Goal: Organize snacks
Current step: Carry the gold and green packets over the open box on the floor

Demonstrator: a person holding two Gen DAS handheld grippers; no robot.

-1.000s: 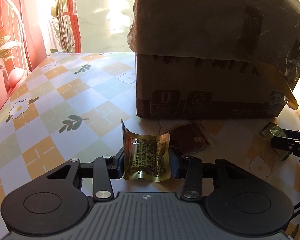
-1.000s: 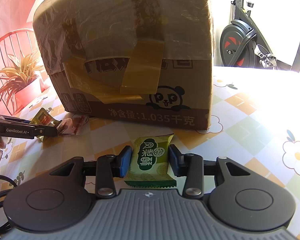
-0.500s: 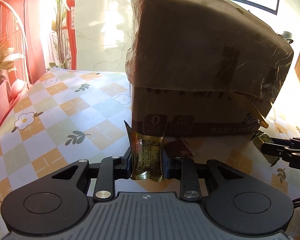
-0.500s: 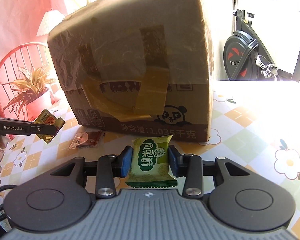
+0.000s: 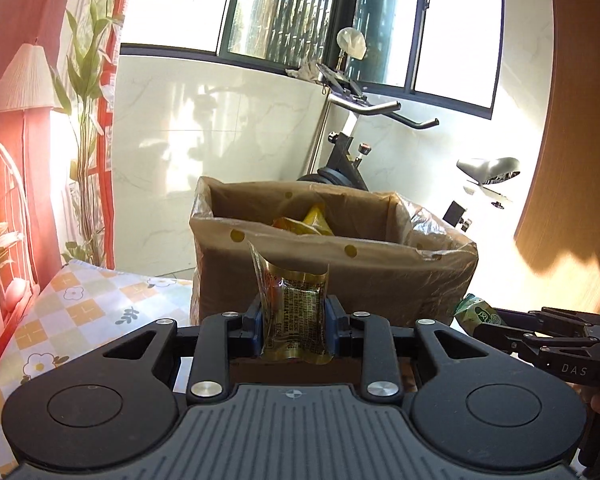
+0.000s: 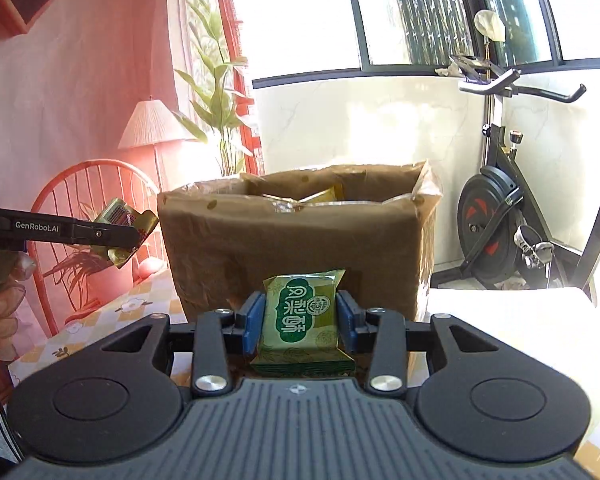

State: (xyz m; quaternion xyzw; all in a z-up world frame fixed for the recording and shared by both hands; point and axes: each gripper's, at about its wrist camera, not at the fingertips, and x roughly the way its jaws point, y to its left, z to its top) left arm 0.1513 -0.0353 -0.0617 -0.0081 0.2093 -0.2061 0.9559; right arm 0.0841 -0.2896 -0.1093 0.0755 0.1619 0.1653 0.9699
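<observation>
My left gripper (image 5: 293, 320) is shut on a gold foil snack packet (image 5: 291, 312), held upright in front of the open cardboard box (image 5: 332, 276). My right gripper (image 6: 300, 320) is shut on a green snack packet (image 6: 303, 320), also just short of the box (image 6: 292, 240). Both hang at about the height of the box rim. Inside the plastic-lined box lie several yellow wrapped snacks (image 5: 304, 222). The right gripper with its green packet (image 5: 478, 314) shows at the right of the left wrist view. The left gripper with the gold packet (image 6: 124, 216) shows at the left of the right wrist view.
The box stands on a table with a checked flower cloth (image 5: 80, 312). An exercise bike (image 6: 500, 216) stands behind and right of the box. A red chair (image 6: 88, 216), a lamp (image 6: 152, 128) and plants are at the left. A person's hand (image 6: 0, 300) holds the left gripper.
Both grippers have risen from the tabletop with their packets and tilted up. The view now looks over the box rim into the open box rather than at its side.
</observation>
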